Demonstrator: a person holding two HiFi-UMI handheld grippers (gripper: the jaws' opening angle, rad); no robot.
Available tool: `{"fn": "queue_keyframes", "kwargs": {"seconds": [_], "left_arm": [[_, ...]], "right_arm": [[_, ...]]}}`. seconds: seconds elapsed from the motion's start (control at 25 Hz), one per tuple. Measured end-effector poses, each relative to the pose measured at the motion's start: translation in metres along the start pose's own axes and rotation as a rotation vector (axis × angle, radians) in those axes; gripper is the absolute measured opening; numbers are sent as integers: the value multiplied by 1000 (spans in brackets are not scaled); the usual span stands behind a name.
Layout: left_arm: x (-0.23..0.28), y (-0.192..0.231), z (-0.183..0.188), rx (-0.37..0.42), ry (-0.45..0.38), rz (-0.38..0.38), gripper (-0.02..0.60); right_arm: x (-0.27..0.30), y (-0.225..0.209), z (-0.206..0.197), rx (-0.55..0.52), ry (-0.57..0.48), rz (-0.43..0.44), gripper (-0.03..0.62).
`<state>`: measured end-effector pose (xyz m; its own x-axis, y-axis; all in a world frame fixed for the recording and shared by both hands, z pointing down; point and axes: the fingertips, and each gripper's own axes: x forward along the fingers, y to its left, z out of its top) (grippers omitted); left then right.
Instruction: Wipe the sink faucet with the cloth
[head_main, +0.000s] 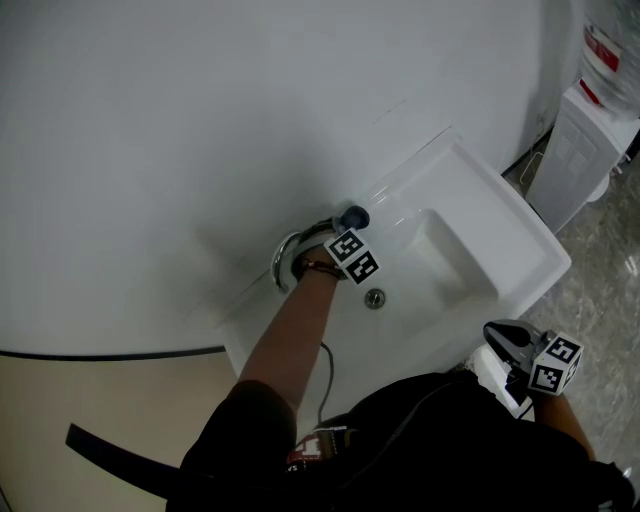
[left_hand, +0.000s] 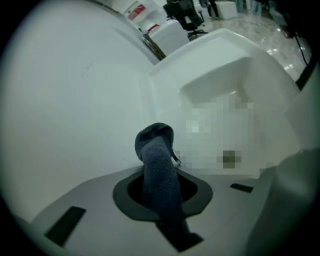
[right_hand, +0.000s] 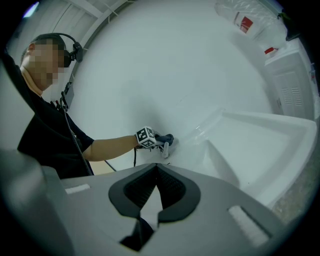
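A white sink (head_main: 520, 215) juts from the white wall, with a curved chrome faucet (head_main: 288, 256) at its back edge. My left gripper (head_main: 345, 235) is over the faucet, shut on a dark blue cloth (head_main: 353, 216). In the left gripper view the cloth (left_hand: 157, 170) stands up between the jaws, and a bit of chrome (left_hand: 176, 159) shows just behind it. The drain (head_main: 374, 297) lies in the basin below. My right gripper (head_main: 505, 335) hovers by the sink's front corner. Its jaws are shut with nothing between them, and it faces the faucet (right_hand: 165, 148) from a distance.
A white water dispenser (head_main: 580, 150) stands against the wall to the right of the sink, on a marbled floor (head_main: 610, 250). A thin cable (head_main: 325, 375) hangs from the left arm. The person's torso fills the bottom of the head view.
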<state>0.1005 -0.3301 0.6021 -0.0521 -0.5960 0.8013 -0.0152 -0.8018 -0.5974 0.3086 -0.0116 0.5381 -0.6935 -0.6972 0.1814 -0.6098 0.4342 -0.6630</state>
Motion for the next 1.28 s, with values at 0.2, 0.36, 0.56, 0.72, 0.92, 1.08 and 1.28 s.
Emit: {"fn": "queue_keyframes", "kwargs": {"seconds": [0.2, 0.36, 0.56, 0.72, 0.92, 1.08, 1.28], "left_arm": [[5, -37, -6, 180, -2, -99, 44], [-7, -50, -9, 272, 1, -94, 45], [-34, -23, 7, 167, -104, -87, 46], [-20, -3, 40, 148, -124, -164, 46], [23, -22, 27, 320, 121, -450, 44], [16, -38, -10, 537, 282, -585, 44], [23, -17, 31, 558, 33, -416, 46]], "right_arm": [[3, -2, -1, 4, -4, -2, 2], [7, -1, 0, 3, 2, 6, 2], [10, 3, 8, -9, 2, 22, 2], [10, 0, 5, 1, 7, 15, 2], [3, -5, 0, 12, -7, -6, 2], [-12, -16, -4, 31, -41, -37, 2], [-16, -22, -8, 40, -48, -45, 2]]}}
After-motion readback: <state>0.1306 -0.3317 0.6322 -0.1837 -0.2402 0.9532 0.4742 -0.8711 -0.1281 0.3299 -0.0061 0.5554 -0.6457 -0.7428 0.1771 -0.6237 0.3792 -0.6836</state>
